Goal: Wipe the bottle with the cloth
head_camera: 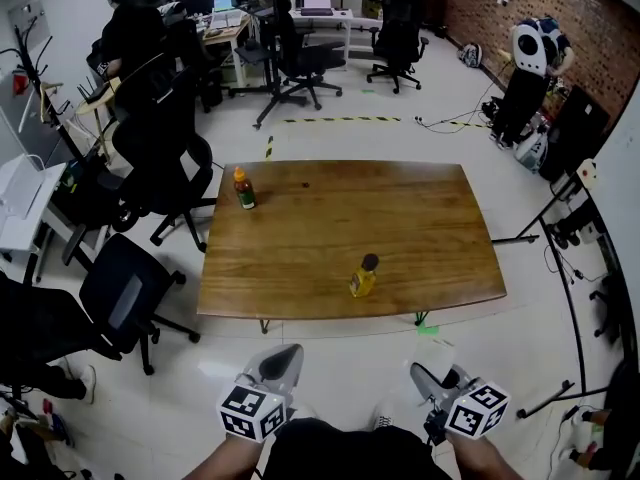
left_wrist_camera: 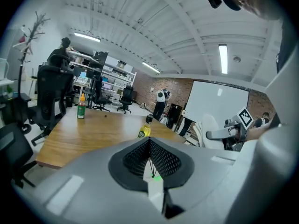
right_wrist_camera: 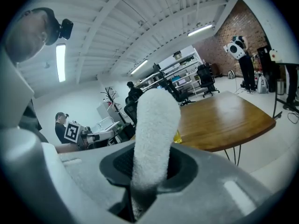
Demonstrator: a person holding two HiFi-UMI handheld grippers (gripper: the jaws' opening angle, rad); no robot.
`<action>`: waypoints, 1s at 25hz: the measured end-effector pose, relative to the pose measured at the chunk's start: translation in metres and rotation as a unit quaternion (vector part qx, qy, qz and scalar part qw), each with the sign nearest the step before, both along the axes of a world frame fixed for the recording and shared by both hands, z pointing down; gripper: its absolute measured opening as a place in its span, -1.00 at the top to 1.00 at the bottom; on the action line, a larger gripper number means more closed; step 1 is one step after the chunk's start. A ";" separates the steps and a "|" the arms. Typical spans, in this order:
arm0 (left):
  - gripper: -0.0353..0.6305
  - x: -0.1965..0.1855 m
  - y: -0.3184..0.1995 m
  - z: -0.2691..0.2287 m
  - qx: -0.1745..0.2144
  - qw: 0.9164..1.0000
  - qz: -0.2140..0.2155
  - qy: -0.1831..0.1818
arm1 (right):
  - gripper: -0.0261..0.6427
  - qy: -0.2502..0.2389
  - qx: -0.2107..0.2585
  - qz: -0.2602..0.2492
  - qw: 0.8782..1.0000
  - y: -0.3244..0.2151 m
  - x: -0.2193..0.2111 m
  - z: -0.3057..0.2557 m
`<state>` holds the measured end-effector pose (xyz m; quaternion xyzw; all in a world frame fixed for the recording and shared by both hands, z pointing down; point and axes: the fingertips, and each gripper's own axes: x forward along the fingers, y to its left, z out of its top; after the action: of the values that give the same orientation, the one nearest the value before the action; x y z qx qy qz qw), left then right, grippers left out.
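A small yellow bottle (head_camera: 363,276) with a black cap stands upright near the front edge of the wooden table (head_camera: 420,218). It also shows in the left gripper view as the yellow bottle (left_wrist_camera: 144,130). Both grippers hang in front of the table, well short of it. My right gripper (head_camera: 428,376) is shut on a rolled white cloth (right_wrist_camera: 154,134) that sticks up from between its jaws and hides most of the yellow bottle (right_wrist_camera: 178,136). My left gripper (head_camera: 283,360) is shut with nothing in it; in its own view the left gripper (left_wrist_camera: 150,158) has its jaws together.
A green bottle with an orange cap (head_camera: 243,188) stands at the table's far left corner. Black office chairs (head_camera: 160,168) crowd the left side. Desks, a seated person (head_camera: 130,28) and another person (head_camera: 530,68) by the brick wall are farther off.
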<state>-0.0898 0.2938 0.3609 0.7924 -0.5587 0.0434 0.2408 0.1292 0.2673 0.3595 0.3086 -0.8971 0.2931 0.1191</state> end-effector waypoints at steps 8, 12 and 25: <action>0.84 0.032 0.005 -0.008 0.011 0.999 -0.032 0.000 | 0.69 -0.011 0.018 -0.046 0.999 -0.016 0.008 -0.010; 0.84 0.036 0.007 -0.009 0.007 0.999 -0.043 0.002 | 0.70 -0.013 0.019 -0.065 0.998 -0.016 0.005 -0.011; 0.84 0.040 0.000 -0.017 0.017 0.999 -0.035 -0.005 | 0.70 -0.016 0.024 -0.062 0.998 -0.014 0.009 -0.007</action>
<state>-0.0493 0.2934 0.3444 0.7763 -0.5877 0.0292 0.2262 0.1387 0.2536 0.3524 0.2507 -0.9230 0.2682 0.1152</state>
